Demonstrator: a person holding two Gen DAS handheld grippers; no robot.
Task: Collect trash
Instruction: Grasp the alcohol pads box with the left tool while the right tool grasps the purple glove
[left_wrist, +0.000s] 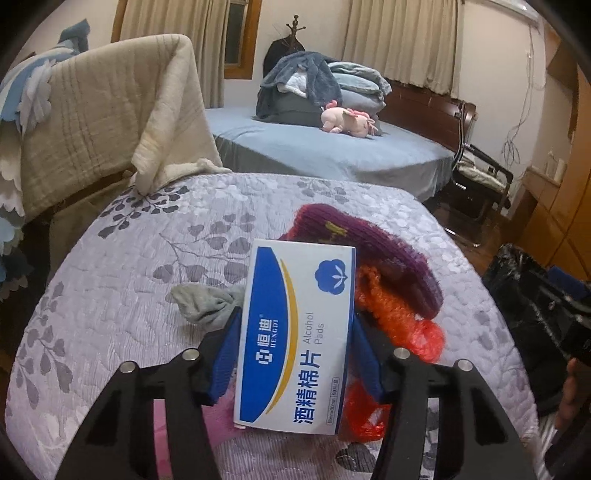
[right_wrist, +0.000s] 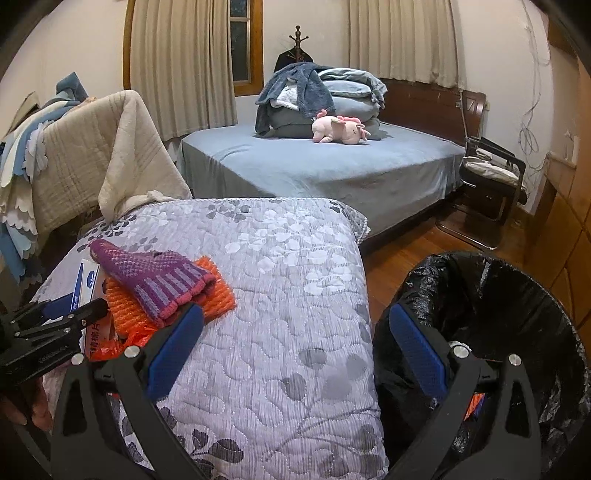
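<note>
Alcohol-pad box, white-and-blue cardboard (left_wrist: 295, 332), clamped in my left hand-held gripper (left_wrist: 295, 343); right hand-held gripper (right_wrist: 295, 350) gapes. Edge grip could slip before black-lined bin (right_wrist: 517, 295).

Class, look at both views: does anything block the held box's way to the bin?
Nothing visible does. The left gripper holds the box; the bin stands open beside the bed, with only the open right gripper near its rim.

White-and-blue box (left_wrist: 295, 336) printed "HENGDI", "Alcohol Pads", Chinese "酒精棉片", cotton-flower logo
</note>
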